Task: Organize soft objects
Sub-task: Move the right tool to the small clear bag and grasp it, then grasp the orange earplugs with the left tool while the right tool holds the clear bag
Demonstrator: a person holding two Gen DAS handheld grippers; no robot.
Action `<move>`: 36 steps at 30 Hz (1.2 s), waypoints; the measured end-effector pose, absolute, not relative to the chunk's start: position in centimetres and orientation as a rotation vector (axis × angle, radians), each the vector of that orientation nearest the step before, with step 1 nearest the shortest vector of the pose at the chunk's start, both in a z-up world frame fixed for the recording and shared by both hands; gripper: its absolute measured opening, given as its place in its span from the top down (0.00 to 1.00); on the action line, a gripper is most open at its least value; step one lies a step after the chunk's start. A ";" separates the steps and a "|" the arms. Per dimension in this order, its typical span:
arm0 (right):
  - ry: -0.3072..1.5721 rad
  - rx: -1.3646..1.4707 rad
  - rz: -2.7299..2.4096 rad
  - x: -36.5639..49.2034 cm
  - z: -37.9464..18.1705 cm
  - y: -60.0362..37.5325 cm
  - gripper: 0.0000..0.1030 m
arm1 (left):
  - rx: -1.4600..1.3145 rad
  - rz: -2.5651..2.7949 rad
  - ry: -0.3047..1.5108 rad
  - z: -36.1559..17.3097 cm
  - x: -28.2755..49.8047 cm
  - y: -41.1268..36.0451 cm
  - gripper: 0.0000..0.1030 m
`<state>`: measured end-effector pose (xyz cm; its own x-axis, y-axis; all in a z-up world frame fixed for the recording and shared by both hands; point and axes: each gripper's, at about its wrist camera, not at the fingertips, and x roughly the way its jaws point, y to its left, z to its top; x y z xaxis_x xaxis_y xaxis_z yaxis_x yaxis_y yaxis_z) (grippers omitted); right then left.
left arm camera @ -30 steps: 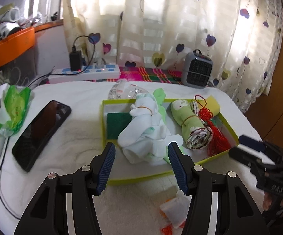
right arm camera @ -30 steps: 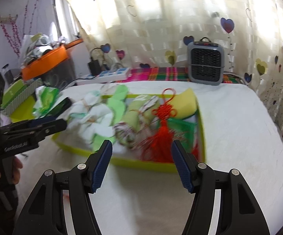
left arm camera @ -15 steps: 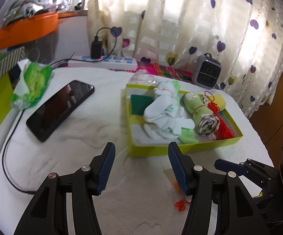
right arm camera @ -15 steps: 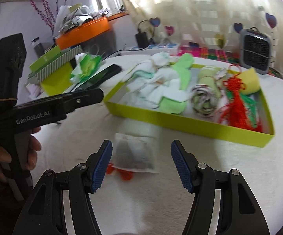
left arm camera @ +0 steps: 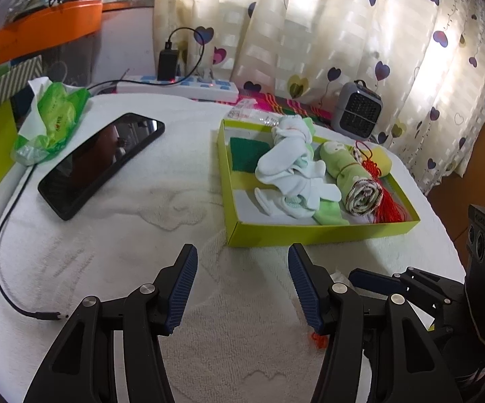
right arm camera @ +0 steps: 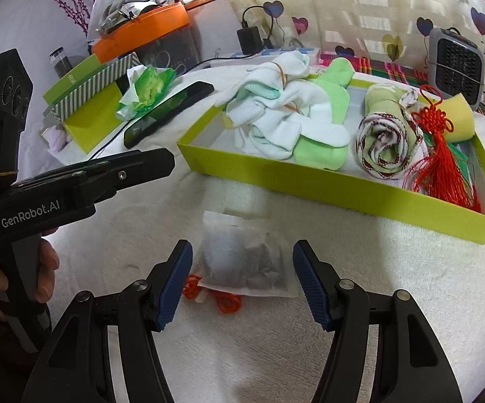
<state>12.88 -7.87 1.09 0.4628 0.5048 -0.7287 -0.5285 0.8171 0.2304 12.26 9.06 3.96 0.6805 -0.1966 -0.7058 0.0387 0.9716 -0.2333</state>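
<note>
White sachet (right arm camera: 242,255) with orange cord lies on the towel-covered counter (right arm camera: 376,268), outside the lime-green tray (right arm camera: 326,188), near its front wall. Since 1.0 s ago both cameras have pulled back from the tray; right gripper (right arm camera: 240,283) now straddles the sachet, jaws open, one on each side, not touching it. Left gripper (left arm camera: 240,287) hangs over bare towel left of the sachet, jaws open, empty. Tray contents unchanged: sock bundle (right arm camera: 276,110), rolled green cloth (right arm camera: 387,141), red tassel knot (right arm camera: 437,154), yellow sponge (right arm camera: 457,117). Judgement: attention has shifted from the tray to the last loose soft item; the sachet seems next for pickup. Thin, flat pouch; the jaws may slide over it.
</note>
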 end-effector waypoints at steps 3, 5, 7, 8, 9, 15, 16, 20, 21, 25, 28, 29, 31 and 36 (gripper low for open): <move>0.879 -0.022 0.639 12.8 1.2 -8.0 0.42 | -0.208 -0.135 0.816 3.9 12.3 9.0 0.46; 0.881 -0.026 0.642 12.8 1.1 -8.0 0.51 | -0.207 -0.133 0.818 3.8 12.3 9.0 0.46; 0.879 -0.027 0.638 12.8 1.0 -8.0 0.54 | -0.206 -0.130 0.821 3.7 12.2 9.0 0.46; 0.879 -0.024 0.640 12.8 1.0 -8.1 0.56 | -0.205 -0.129 0.823 3.7 12.3 8.9 0.46; 0.880 -0.019 0.643 12.8 1.0 -8.1 0.57 | -0.205 -0.127 0.825 3.6 12.3 8.9 0.46; 0.877 0.006 0.651 12.7 1.1 -8.5 0.66 | -0.203 -0.128 0.828 3.6 12.3 8.8 0.46; 0.875 0.014 0.651 12.7 1.1 -8.6 0.68 | -0.203 -0.126 0.831 3.5 12.3 8.7 0.46; 0.867 0.035 0.644 12.6 1.3 -9.1 0.73 | -0.204 -0.131 0.841 3.3 12.1 8.5 0.46; 0.864 0.041 0.642 12.5 1.4 -9.3 0.74 | -0.205 -0.134 0.844 3.3 12.1 8.4 0.46; 0.843 0.070 0.620 12.4 1.8 -10.3 0.74 | -0.205 -0.153 0.866 3.0 12.0 7.8 0.46; 0.821 0.068 0.583 12.2 2.2 -11.1 0.74 | -0.195 -0.183 0.884 2.8 11.9 7.1 0.46; 0.810 0.060 0.561 12.1 2.4 -11.3 0.74 | -0.190 -0.195 0.889 2.7 11.9 6.8 0.46; 0.795 0.055 0.535 11.9 2.6 -11.8 0.74 | -0.172 -0.229 0.902 2.5 11.9 6.0 0.46; 0.776 0.090 0.508 11.8 2.7 -13.0 0.74 | -0.114 -0.274 0.923 2.1 11.6 4.1 0.46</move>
<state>11.78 -13.02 2.74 0.5998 0.4704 -0.6473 -0.4055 0.8761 0.2610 11.61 4.07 2.07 0.5716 -0.2813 -0.7708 0.1843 0.9594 -0.2134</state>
